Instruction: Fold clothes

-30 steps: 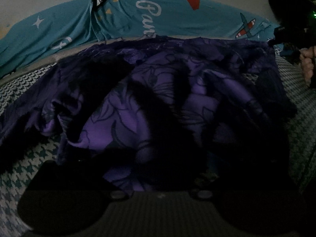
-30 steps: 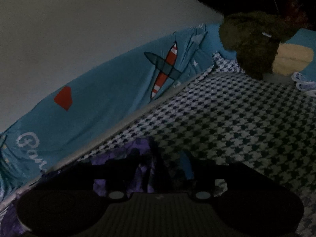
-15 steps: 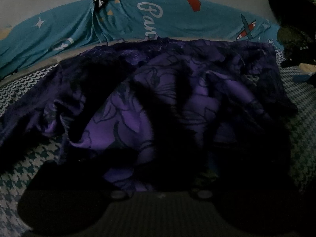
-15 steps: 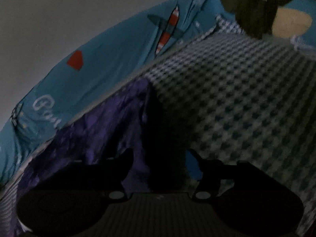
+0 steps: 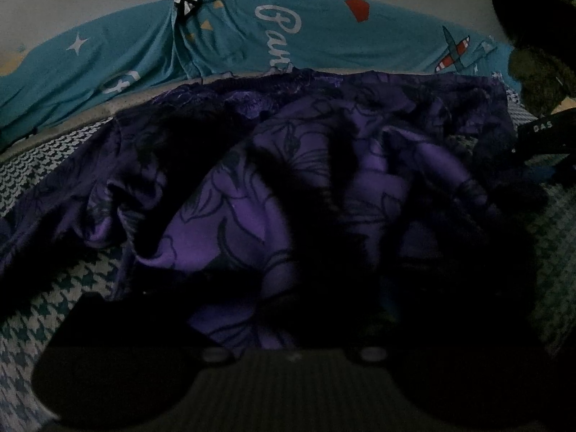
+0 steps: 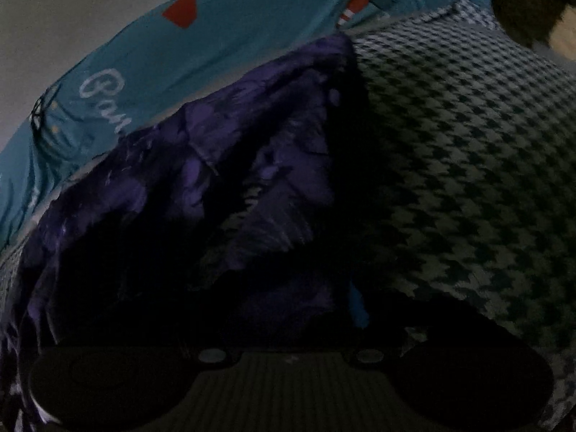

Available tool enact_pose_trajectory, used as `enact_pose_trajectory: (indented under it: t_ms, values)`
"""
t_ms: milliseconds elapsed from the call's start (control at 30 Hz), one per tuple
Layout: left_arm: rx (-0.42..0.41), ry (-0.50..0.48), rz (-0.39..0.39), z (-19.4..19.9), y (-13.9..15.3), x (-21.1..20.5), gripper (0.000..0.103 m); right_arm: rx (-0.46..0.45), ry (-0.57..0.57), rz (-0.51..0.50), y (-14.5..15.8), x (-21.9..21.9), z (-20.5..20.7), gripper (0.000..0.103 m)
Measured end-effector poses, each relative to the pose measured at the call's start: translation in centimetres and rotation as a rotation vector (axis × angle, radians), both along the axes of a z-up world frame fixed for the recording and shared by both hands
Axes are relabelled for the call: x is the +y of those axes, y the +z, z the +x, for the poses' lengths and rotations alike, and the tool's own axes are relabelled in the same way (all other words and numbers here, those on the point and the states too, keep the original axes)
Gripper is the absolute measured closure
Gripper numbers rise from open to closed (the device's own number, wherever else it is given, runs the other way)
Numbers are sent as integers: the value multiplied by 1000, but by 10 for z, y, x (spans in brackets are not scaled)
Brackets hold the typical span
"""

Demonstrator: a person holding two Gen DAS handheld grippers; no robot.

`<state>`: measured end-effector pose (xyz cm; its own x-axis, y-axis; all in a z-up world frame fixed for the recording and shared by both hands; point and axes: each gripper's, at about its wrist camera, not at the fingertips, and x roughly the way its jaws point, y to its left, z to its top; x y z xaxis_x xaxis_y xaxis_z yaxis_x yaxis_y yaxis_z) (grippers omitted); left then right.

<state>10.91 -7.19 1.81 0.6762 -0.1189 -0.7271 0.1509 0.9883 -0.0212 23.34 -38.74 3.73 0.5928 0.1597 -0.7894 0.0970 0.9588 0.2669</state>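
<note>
Right gripper [image 6: 291, 309] now over purple garment [image 6: 201, 165], finger spread lost in shadow

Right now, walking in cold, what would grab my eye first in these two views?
The crumpled purple floral garment fills the middle, spread over a houndstooth bedcover. Behind it, along the wall, runs a teal sheet printed with white script, a red shape and a striped airplane. Everything is dim; the grippers' fingers are lost in shadow.

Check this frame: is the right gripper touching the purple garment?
Cannot tell. In the right wrist view the right gripper sits over the purple garment, but its fingers are lost in shadow, so neither contact nor a gap shows plainly.
</note>
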Motion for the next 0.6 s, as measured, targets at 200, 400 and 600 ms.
enact_pose_trajectory:
  t_ms: [200, 400, 600]
  values:
    - [1, -6, 6, 0, -1, -2, 0, -26, -49, 0, 4, -9, 0, 92]
    - [2, -10, 10, 0, -2, -3, 0, -154, -213, -110, 27, -27, -6, 94]
    - [4, -11, 10, 1, -2, -3, 0, -367, -443, -237, 59, -52, -19, 95]
